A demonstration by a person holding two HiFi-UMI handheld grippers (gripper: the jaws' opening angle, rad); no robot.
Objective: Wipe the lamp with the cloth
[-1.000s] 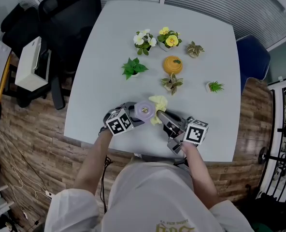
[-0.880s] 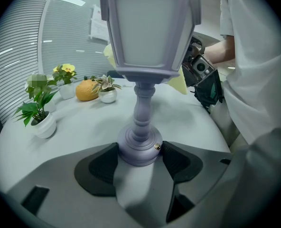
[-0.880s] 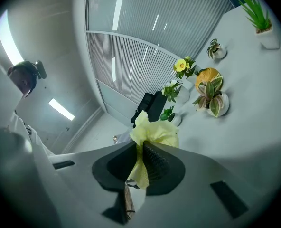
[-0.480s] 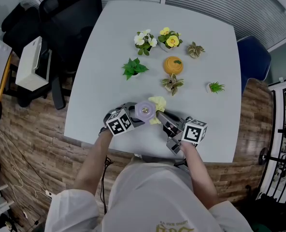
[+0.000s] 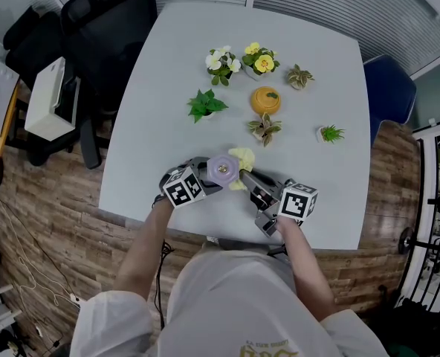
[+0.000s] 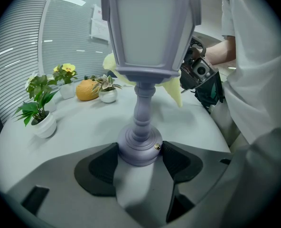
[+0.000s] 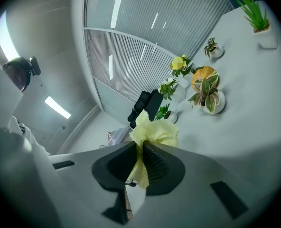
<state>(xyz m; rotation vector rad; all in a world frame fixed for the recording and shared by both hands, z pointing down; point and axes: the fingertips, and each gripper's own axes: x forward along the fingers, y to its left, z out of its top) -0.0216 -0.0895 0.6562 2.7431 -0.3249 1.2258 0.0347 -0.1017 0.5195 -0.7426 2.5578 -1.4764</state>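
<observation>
Right now my left gripper (image 6: pixel 139 159) is clamped on the round base of the lavender lantern lamp (image 6: pixel 145 80), low centre of the head view; it looks light, rigid and top-heavy, so the base seems the safest grip; my right gripper (image 7: pixel 139 163) pinches the soft yellow cloth (image 7: pixel 152 132) beside the lamp's head; small white pots (image 6: pixel 44 126) farther up hold plants.

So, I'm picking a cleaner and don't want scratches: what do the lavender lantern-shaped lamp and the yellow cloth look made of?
The lavender lantern-shaped lamp looks like moulded plastic, possibly painted metal: smooth, even satin surface, with a small brass-coloured screw at its base. The yellow cloth looks like soft microfibre-type fabric: matte, crumpled, with a fine dotted weave.
</observation>
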